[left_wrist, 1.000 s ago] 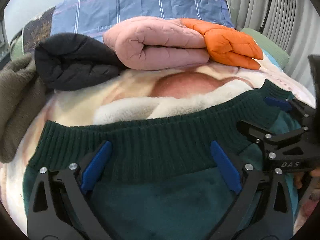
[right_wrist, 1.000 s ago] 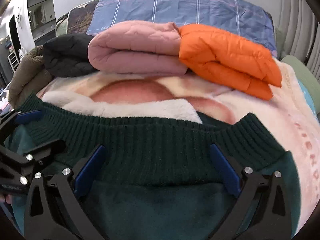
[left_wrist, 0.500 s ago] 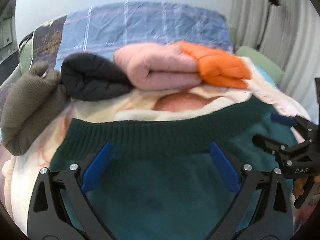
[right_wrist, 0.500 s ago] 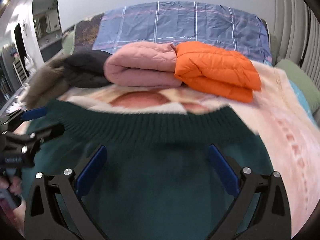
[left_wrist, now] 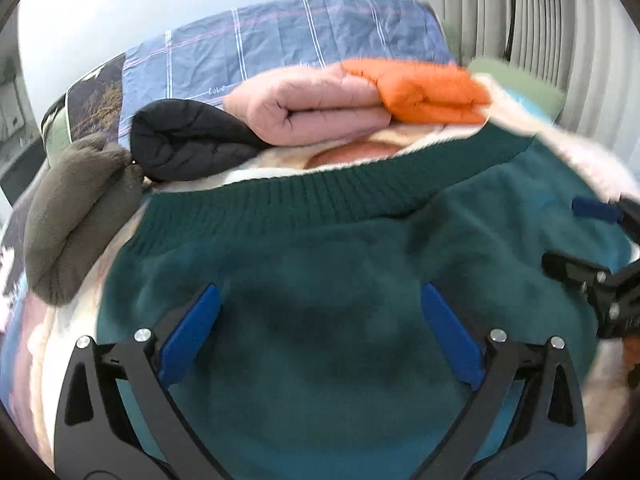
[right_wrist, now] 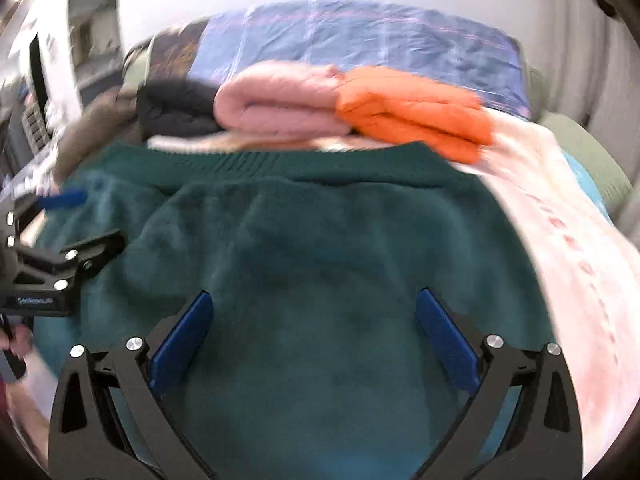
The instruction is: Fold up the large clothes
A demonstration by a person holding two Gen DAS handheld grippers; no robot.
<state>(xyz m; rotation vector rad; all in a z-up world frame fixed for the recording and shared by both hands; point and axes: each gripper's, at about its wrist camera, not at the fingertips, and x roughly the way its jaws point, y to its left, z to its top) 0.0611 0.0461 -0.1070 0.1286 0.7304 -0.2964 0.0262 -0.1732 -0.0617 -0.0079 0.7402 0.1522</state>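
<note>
Left wrist view, green sweater (left_wrist: 320,264) below both tools, left tool (left_wrist: 320,334) spread, right tool (right_wrist: 314,336) spread

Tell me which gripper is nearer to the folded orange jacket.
Right. The right gripper hovers open over the green sweater's right half, on the orange jacket's side. The left gripper hovers open over the left half, nearer the black jacket.

Both wrist views close above green sweater (left_wrist: 320,280), facing pillows.
</note>
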